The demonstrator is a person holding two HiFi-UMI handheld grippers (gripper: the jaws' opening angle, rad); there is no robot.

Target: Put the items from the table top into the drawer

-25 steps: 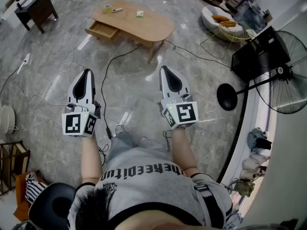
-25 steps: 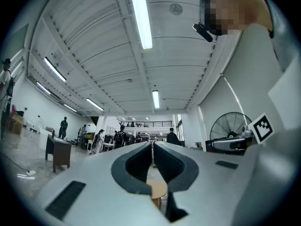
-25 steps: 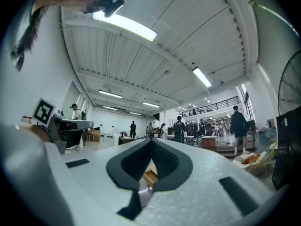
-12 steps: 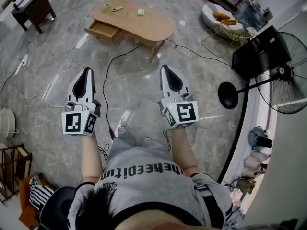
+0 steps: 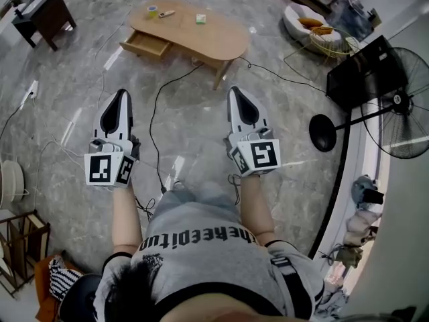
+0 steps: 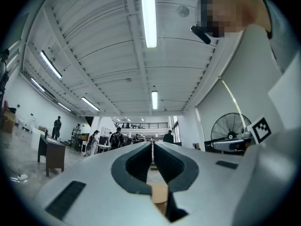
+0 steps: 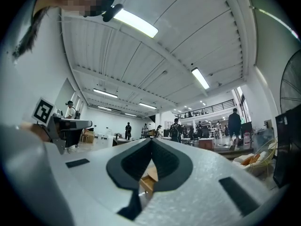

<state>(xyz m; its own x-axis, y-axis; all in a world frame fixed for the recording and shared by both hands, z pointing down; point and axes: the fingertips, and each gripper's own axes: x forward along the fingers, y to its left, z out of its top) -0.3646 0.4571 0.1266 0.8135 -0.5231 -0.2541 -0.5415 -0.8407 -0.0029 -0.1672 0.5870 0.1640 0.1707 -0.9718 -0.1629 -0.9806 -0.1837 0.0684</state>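
Observation:
Far ahead stands a wooden oval table (image 5: 218,37) with its drawer (image 5: 144,43) pulled open on the left side. On its top lie a tape roll (image 5: 153,9), a small pen-like item (image 5: 166,13) and a small green-and-white box (image 5: 200,19). My left gripper (image 5: 122,94) and right gripper (image 5: 236,90) are held side by side over the marble floor, well short of the table. Both are shut and hold nothing. In the left gripper view the left gripper (image 6: 152,144) has its jaws meeting. In the right gripper view the right gripper (image 7: 151,141) is the same.
Black cables (image 5: 157,106) trail across the floor between me and the table. A standing fan (image 5: 402,113) with its round base (image 5: 323,133) and a black panel (image 5: 362,72) are at the right. A dark side table (image 5: 43,12) stands far left, a white chair (image 5: 301,20) far right.
The floor has slid back under me: the person and both grippers have moved forward toward the table. Both grippers stay shut and side by side.

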